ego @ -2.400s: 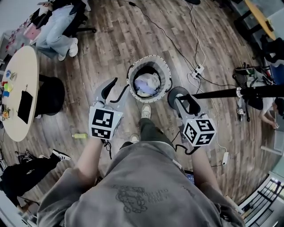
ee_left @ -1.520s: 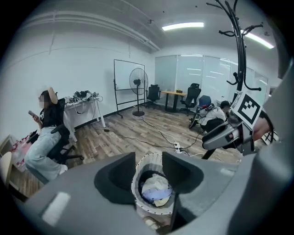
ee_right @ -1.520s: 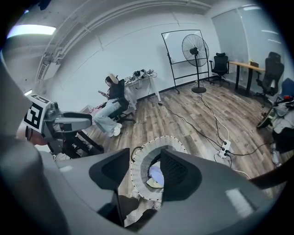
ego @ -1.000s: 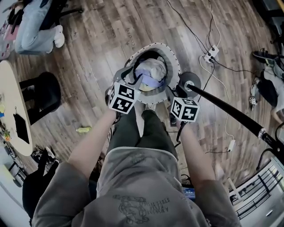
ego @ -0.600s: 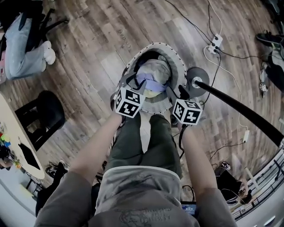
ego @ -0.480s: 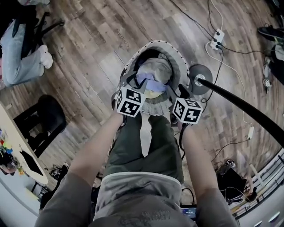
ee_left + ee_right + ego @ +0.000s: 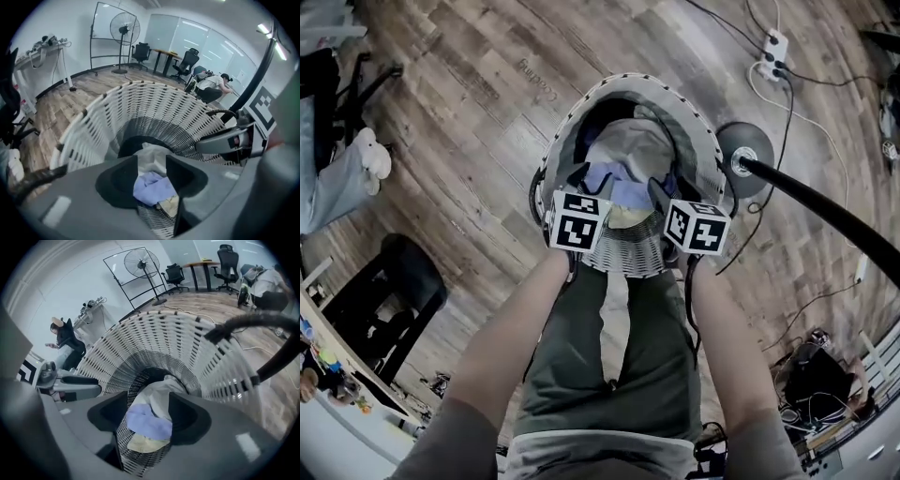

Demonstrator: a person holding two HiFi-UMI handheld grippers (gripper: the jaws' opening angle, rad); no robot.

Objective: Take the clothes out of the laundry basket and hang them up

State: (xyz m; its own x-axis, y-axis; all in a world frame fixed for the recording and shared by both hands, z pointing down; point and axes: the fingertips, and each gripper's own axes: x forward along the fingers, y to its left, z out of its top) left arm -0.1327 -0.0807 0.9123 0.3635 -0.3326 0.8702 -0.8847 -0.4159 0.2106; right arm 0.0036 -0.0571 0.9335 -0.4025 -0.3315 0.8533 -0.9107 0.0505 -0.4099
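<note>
The white woven laundry basket [image 7: 701, 131] stands on the wood floor right in front of the person's legs. Inside lie a grey-white garment [image 7: 630, 150], a lavender one [image 7: 614, 187] and a pale yellow piece [image 7: 623, 217]. My left gripper [image 7: 572, 180] hangs open at the near left rim. The lavender garment [image 7: 152, 187] shows through its gap, untouched. My right gripper [image 7: 660, 192] is at the near right rim. Its jaws have just been opening and stand wide, with nothing between them. The lavender cloth [image 7: 147, 423] and the white garment [image 7: 158, 392] lie below.
A black stand base [image 7: 742, 159] with a long dark pole [image 7: 825, 211] sits right beside the basket on the right. A power strip and cables [image 7: 773, 47] lie further back. A black chair [image 7: 384, 291] and a seated person's shoes [image 7: 366, 155] are to the left.
Both grippers have sunk from above the basket to its near rim, one at each side. The head view has closed in on the basket.
</note>
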